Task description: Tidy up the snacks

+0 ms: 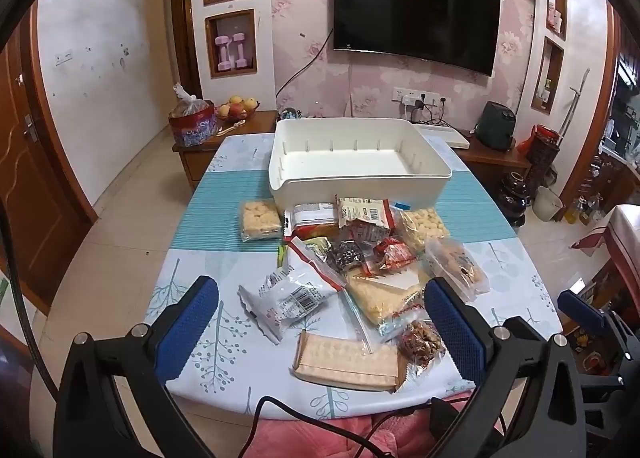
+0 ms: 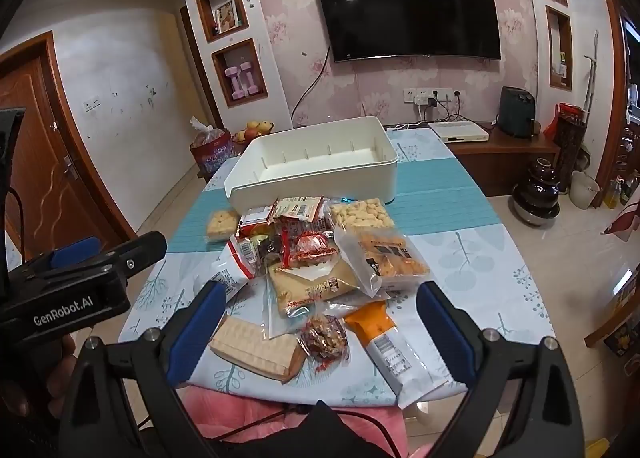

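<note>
A heap of wrapped snacks (image 1: 352, 258) is seen on the tabletop (image 1: 224, 338) just in front of the empty white bin (image 1: 280, 173), with a wafer pack (image 1: 346, 364) lying at the heap's near edge, furthest from the bin. The left gripper (image 1: 320, 322) and the right gripper (image 2: 320, 322) are both held spread wide above the near side of the heap, and nothing is gripped by either. Because the glossy packets overlap, two could be pinched at once or one could be dragged off the tabletop edge, and the wafers could be crushed by a hard squeeze
</note>
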Available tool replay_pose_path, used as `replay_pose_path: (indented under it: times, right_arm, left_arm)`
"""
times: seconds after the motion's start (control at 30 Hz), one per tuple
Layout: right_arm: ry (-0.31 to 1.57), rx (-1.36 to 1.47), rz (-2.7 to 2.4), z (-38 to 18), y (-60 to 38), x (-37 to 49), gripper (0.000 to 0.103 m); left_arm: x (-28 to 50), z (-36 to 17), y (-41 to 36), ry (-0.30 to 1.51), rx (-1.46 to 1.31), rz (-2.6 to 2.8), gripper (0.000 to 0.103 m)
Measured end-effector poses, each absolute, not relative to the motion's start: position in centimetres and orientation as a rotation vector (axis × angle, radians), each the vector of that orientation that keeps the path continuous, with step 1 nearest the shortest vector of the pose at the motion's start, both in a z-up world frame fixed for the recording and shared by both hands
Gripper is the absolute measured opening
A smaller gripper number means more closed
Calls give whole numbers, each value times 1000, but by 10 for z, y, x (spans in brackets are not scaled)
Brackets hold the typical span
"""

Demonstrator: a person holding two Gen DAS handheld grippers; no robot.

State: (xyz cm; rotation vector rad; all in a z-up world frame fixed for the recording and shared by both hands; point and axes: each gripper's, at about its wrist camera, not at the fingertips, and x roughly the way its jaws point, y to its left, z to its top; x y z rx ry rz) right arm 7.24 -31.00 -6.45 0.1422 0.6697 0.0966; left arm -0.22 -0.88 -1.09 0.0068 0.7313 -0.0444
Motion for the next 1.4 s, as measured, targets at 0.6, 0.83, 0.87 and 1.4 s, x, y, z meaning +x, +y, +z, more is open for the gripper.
replay_pose_path:
  times: [0.6,0.83,0.87,1.4]
  right_arm:
    - [729,137,43,-87,-323,76,97]
    - [787,106,7,-107,-331,79,97]
    - [796,102,2,-111,-332,80,97]
    - [960,71,-78,-162,-354,96,97]
  left_arm:
    - [18,-39,-21,904,-5,-80,102]
    - [32,-61,-28,1015,-9,-95,102]
    - [34,-65,-30,1032,-10,-96,102]
    - [74,-149,-28,1375,-159,-140,102]
